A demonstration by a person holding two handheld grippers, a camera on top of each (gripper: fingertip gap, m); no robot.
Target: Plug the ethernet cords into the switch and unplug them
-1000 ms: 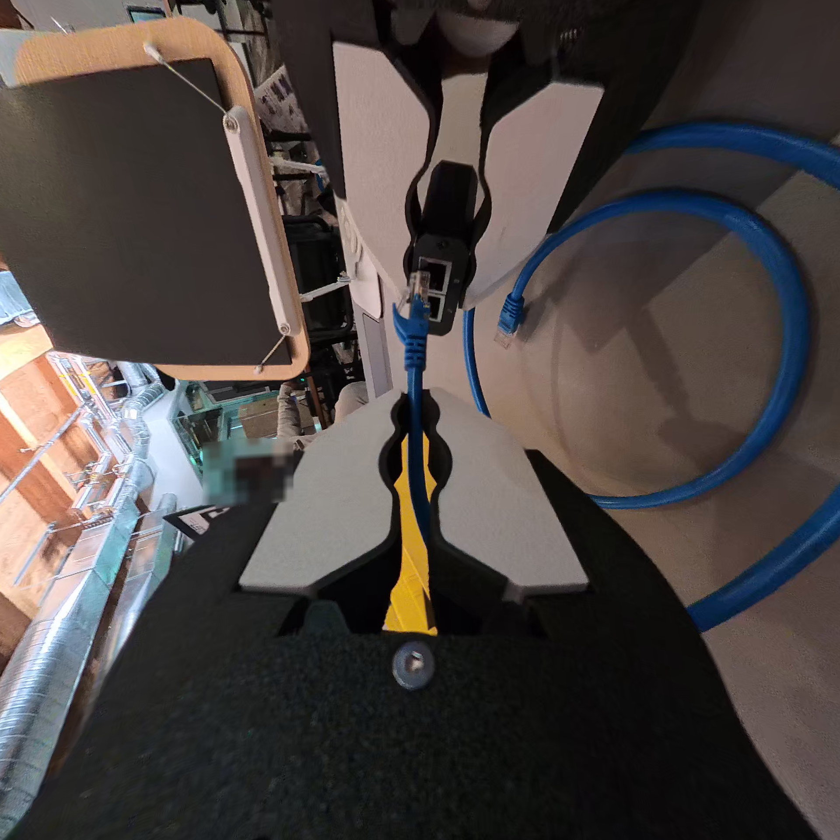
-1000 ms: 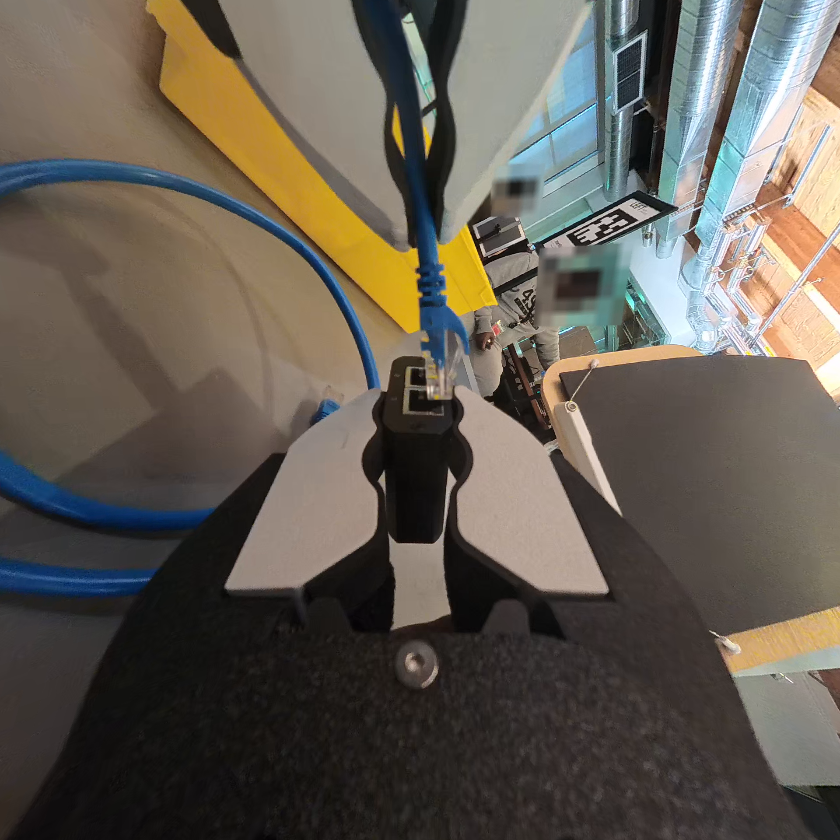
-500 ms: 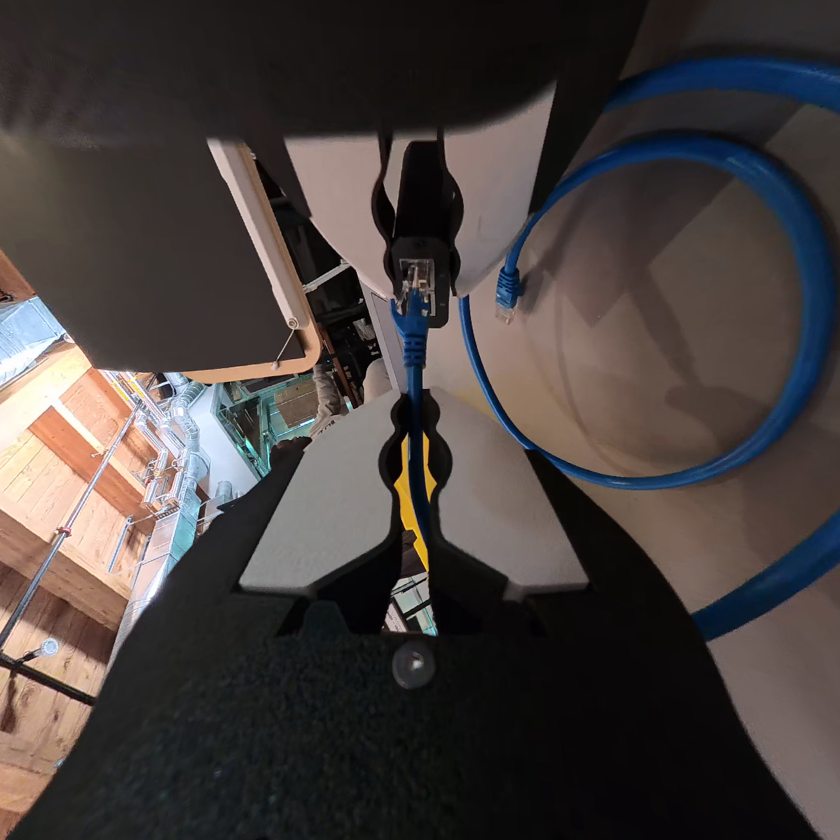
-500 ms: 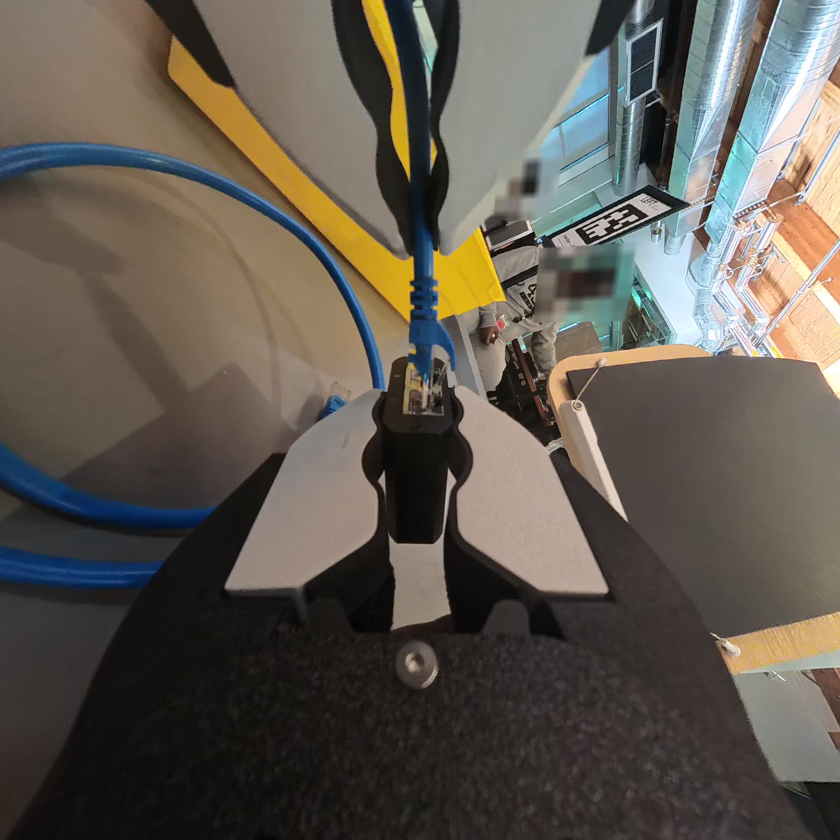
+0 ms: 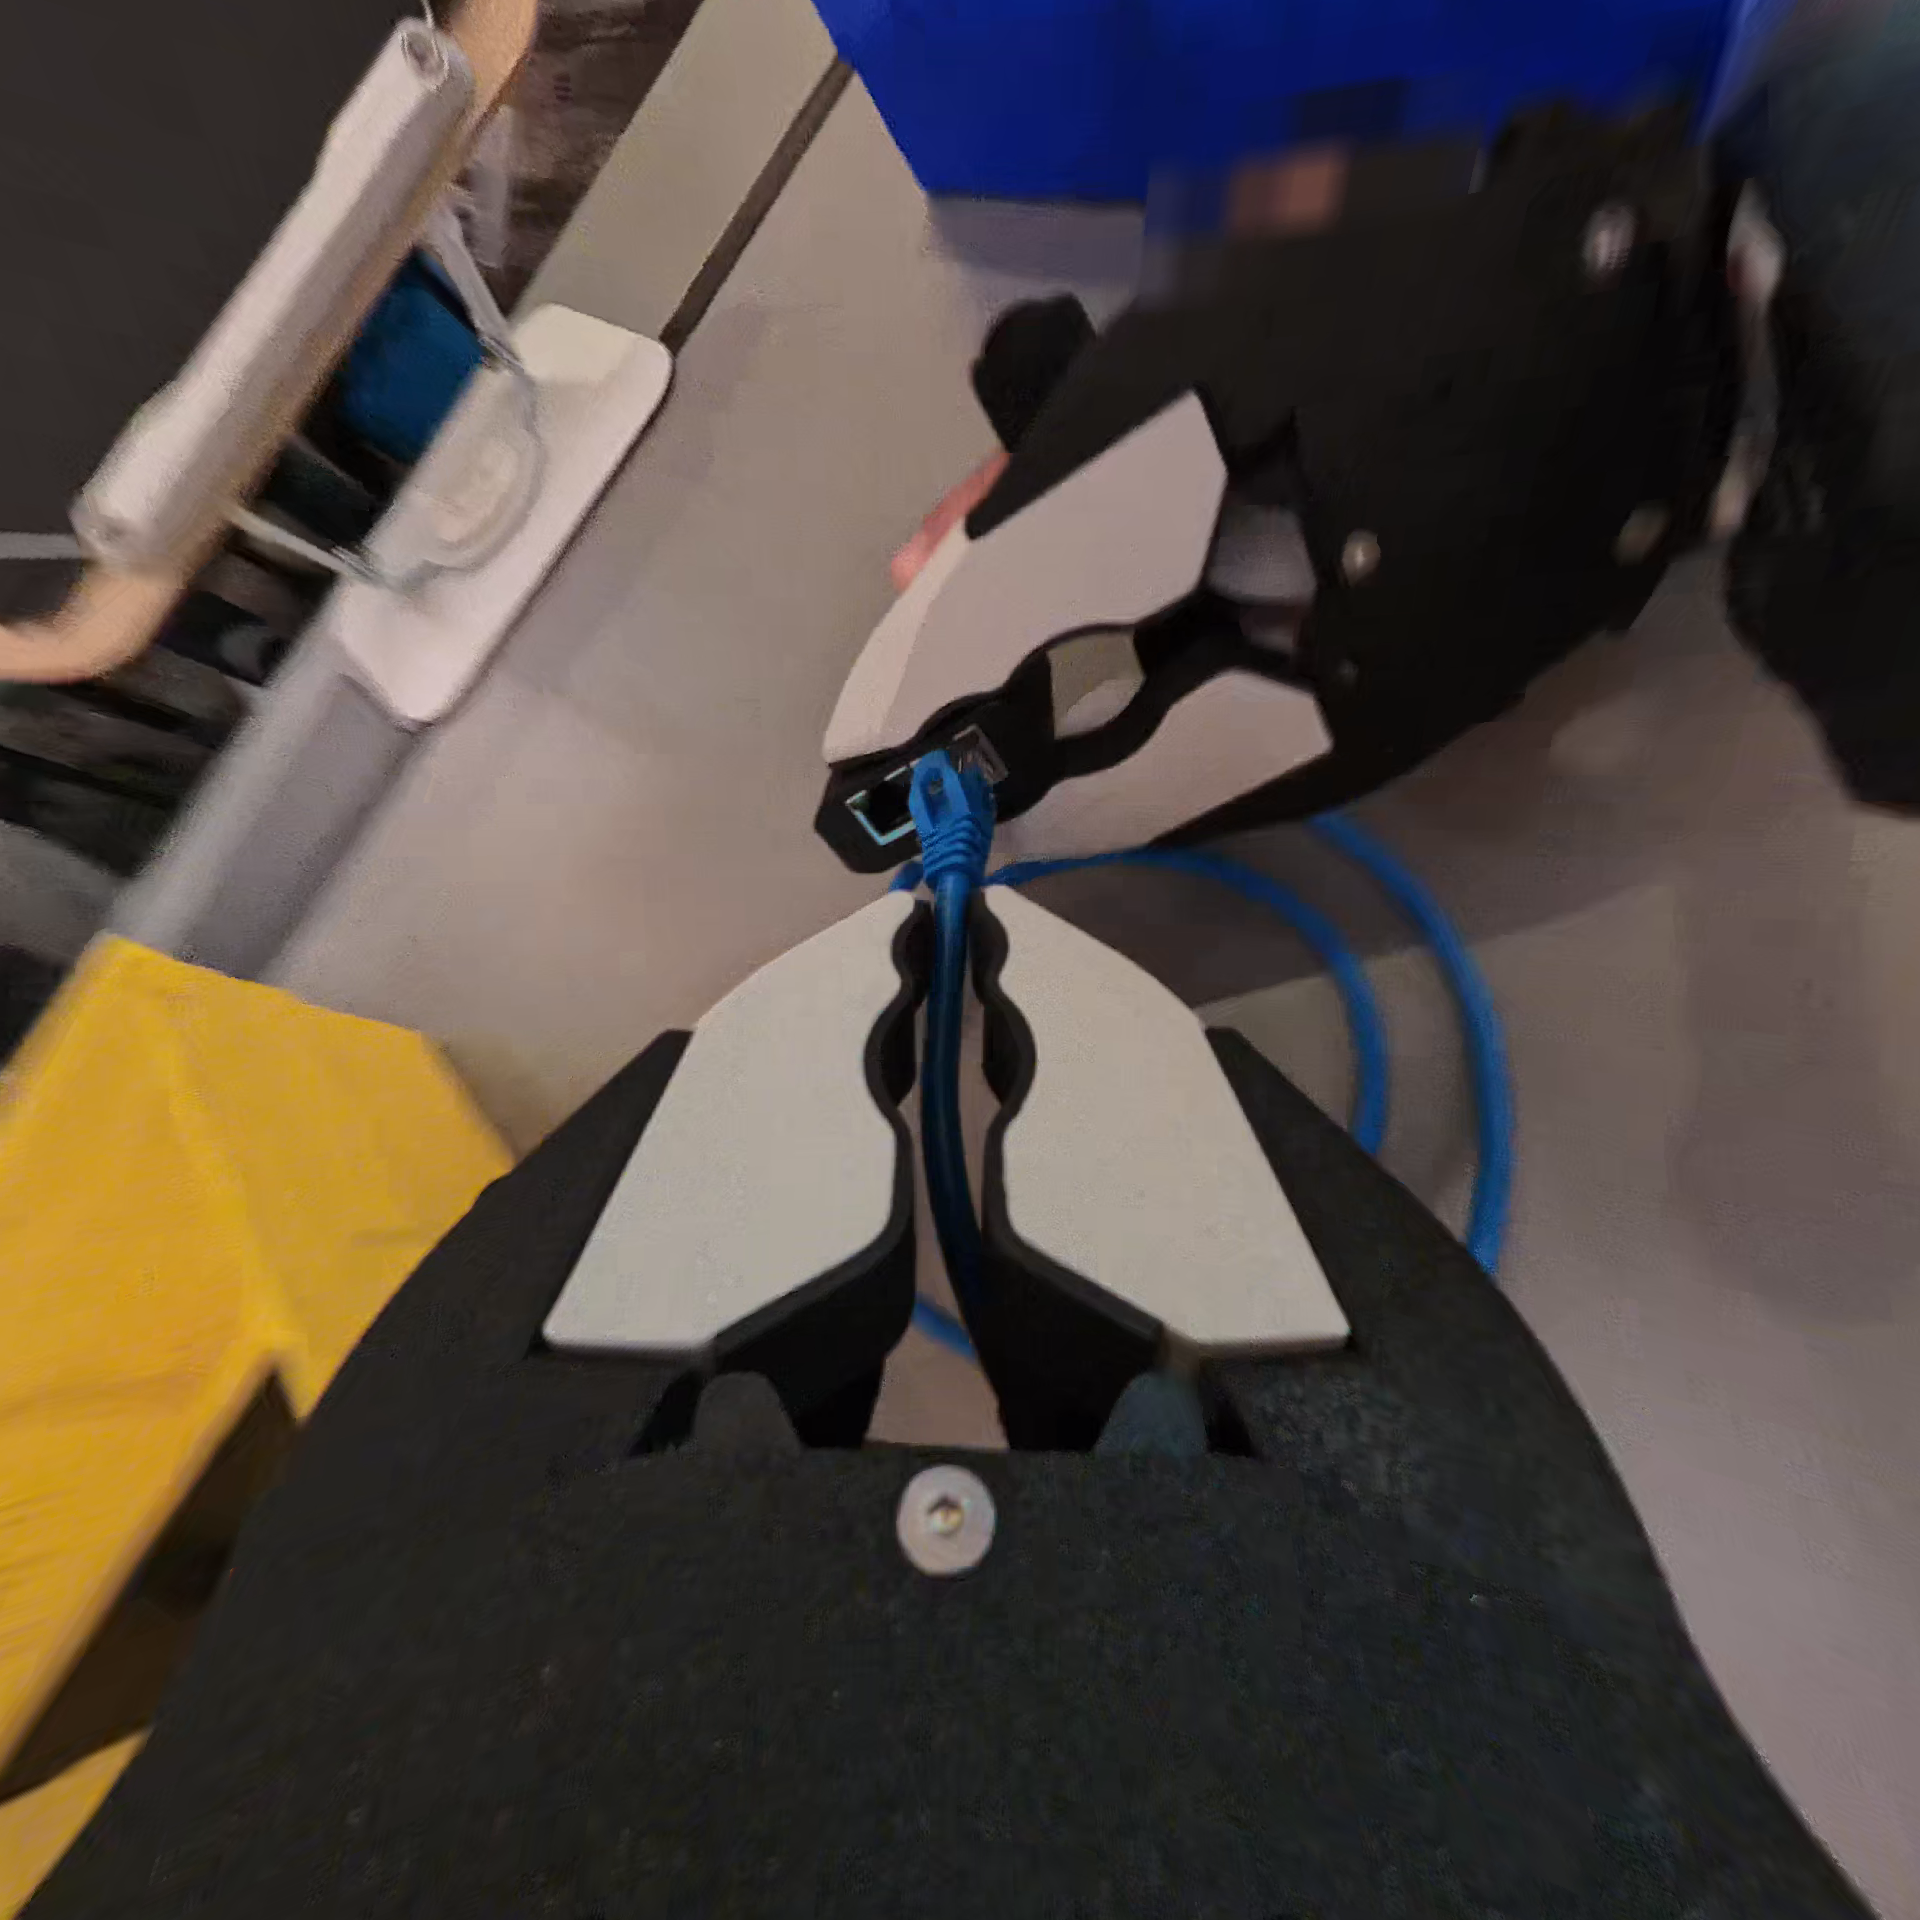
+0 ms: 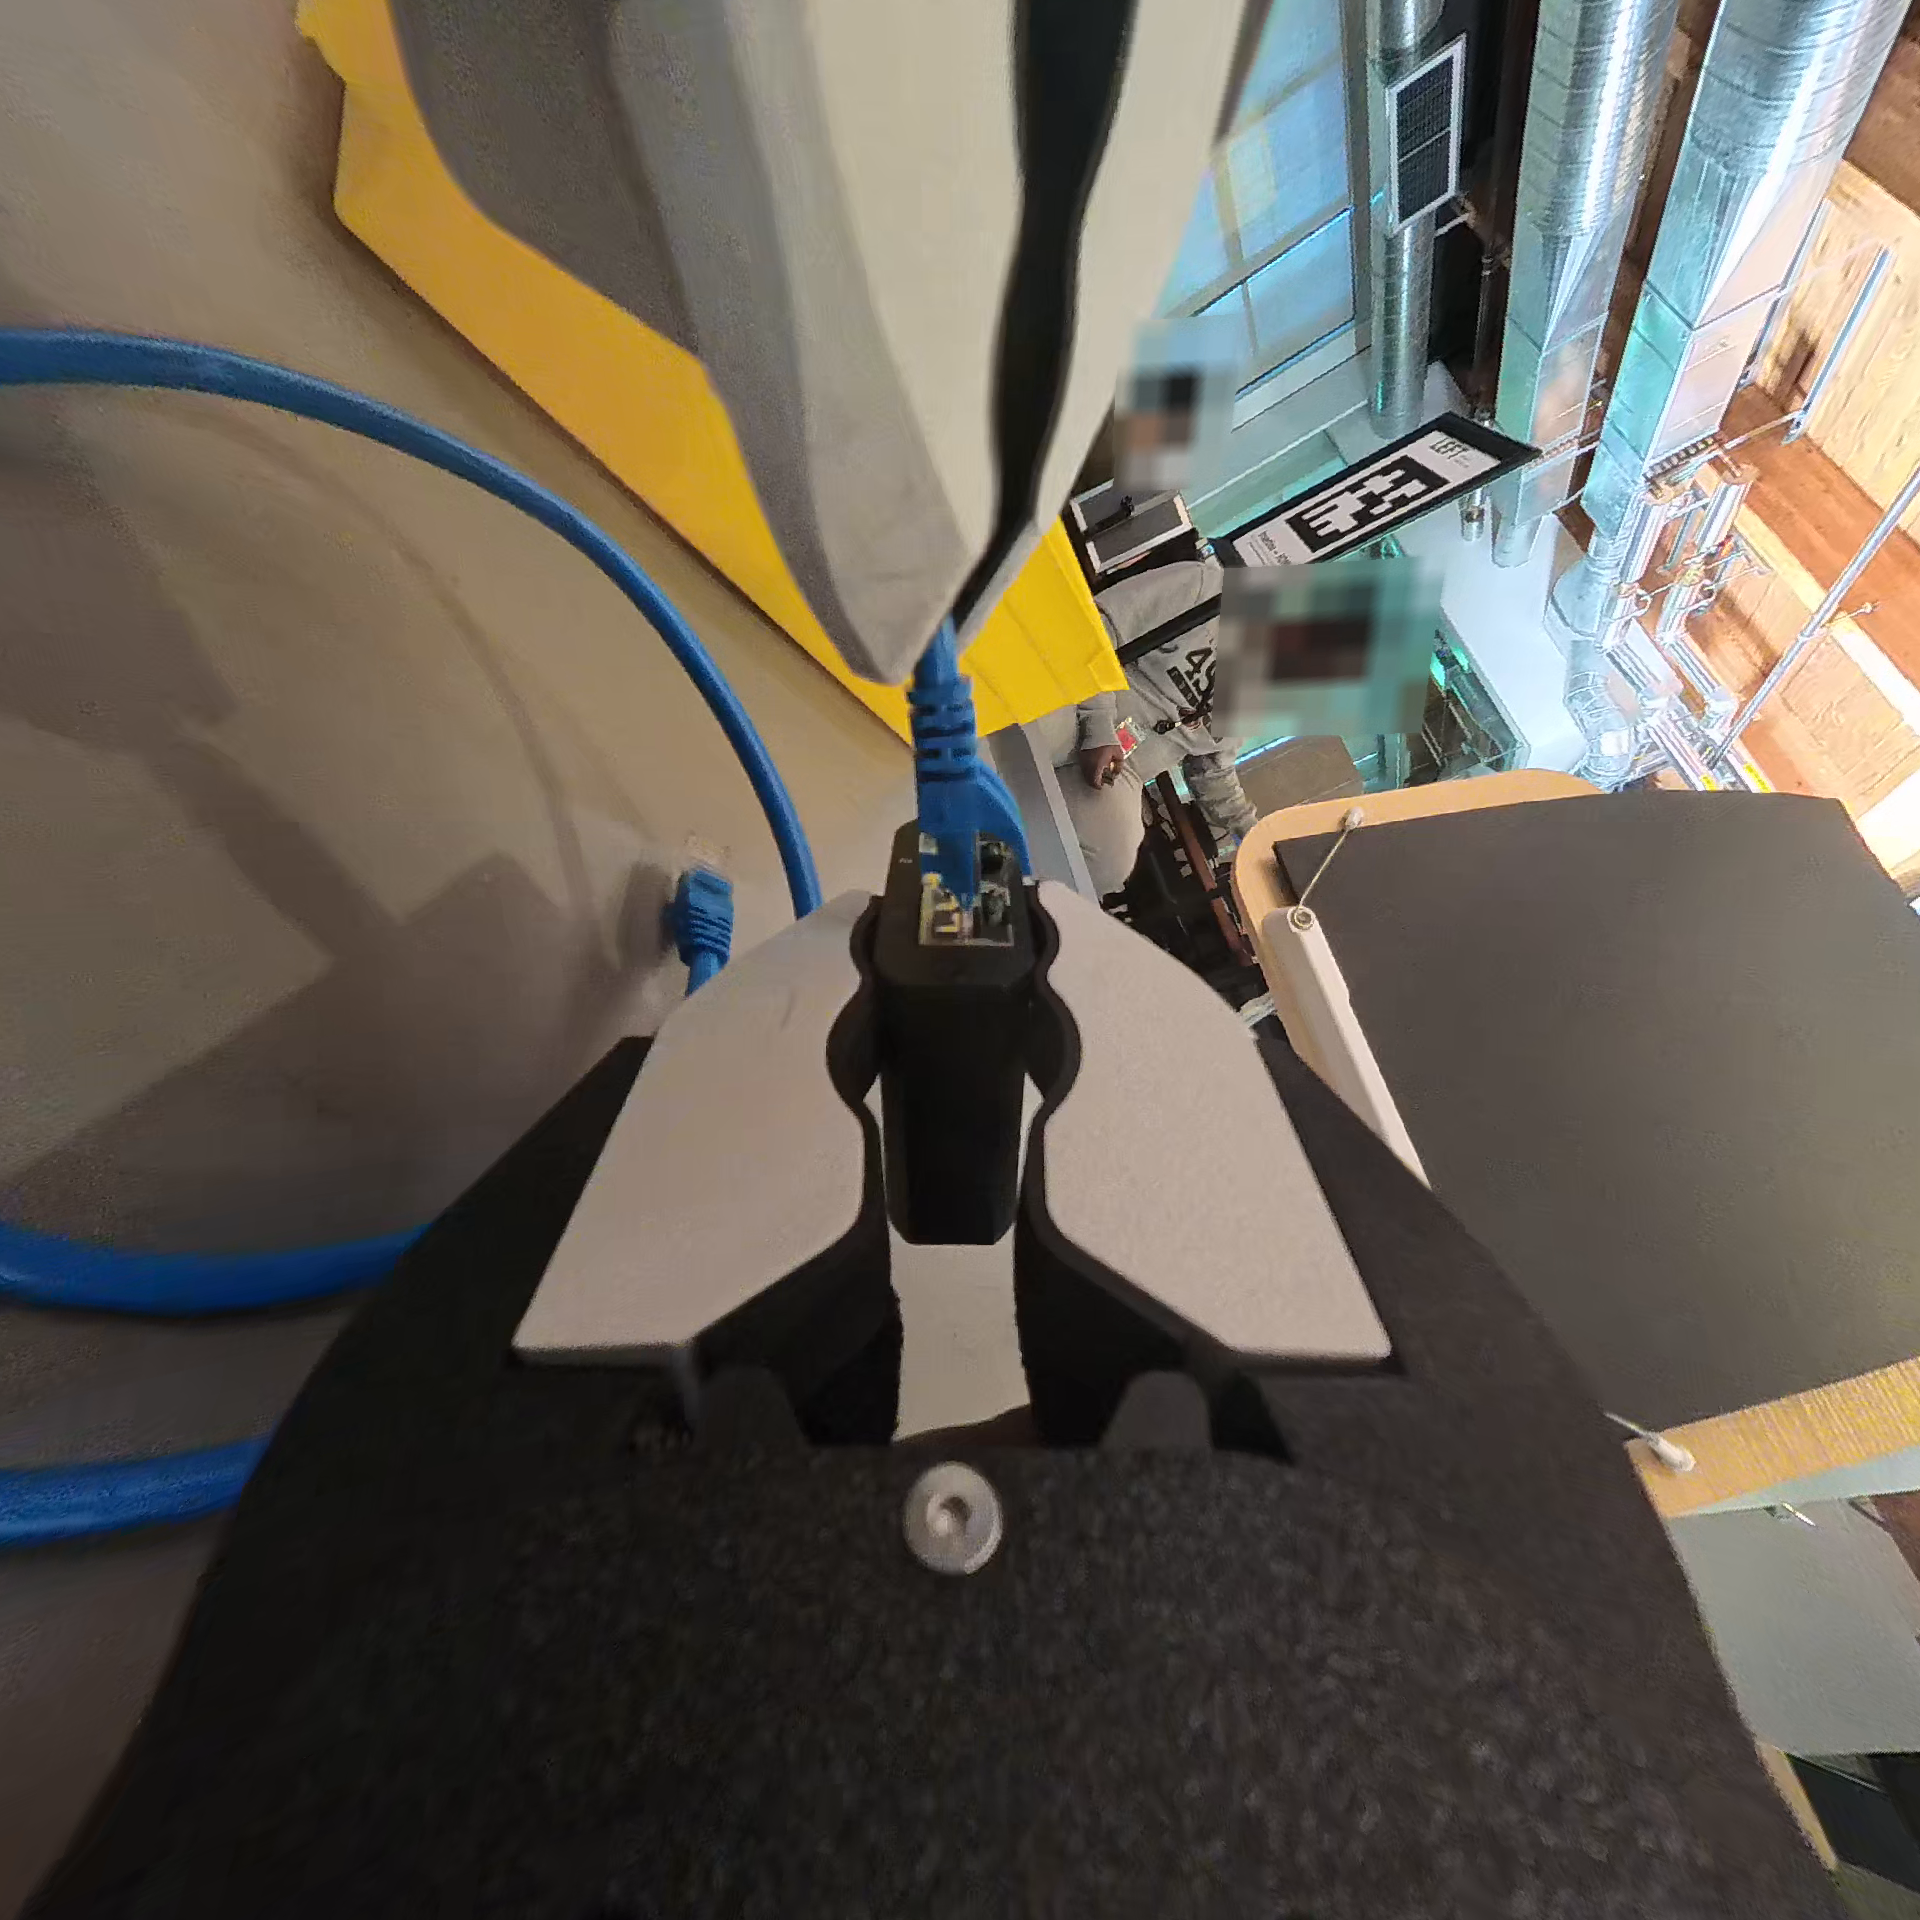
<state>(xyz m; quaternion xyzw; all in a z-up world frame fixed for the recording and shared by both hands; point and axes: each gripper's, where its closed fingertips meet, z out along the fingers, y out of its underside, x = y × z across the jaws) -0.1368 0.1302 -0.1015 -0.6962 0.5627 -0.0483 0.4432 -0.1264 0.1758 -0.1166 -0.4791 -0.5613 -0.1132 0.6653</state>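
Note:
My left gripper (image 5: 951, 914) is shut on a blue ethernet cord (image 5: 948, 1091), just behind its plug (image 5: 951, 805). The plug sits in a port of the small black switch (image 5: 883, 821), with an empty port to its left. My right gripper (image 6: 954, 925) is shut on the switch (image 6: 951, 1101) and holds it above the table. In the right wrist view the plug (image 6: 951, 800) enters the switch's front from above, with the left gripper's fingers (image 6: 831, 364) close over it. The cord's other plug (image 6: 701, 914) lies loose on the table.
The cord's blue loops (image 5: 1455, 1039) lie on the beige table (image 5: 623, 779). A yellow bin (image 5: 156, 1247) is at the left, a white pad (image 5: 520, 488) behind it. A black board with wooden rim (image 6: 1610, 1091) stands at the right. A person in blue (image 5: 1195, 83) is beyond the grippers. The left gripper's tips are roughly 5 centimeters from the right gripper's.
The plug has gone from just outside the port into the switch. The left gripper has swung round sharply, its view now blurred and looking down over the table.

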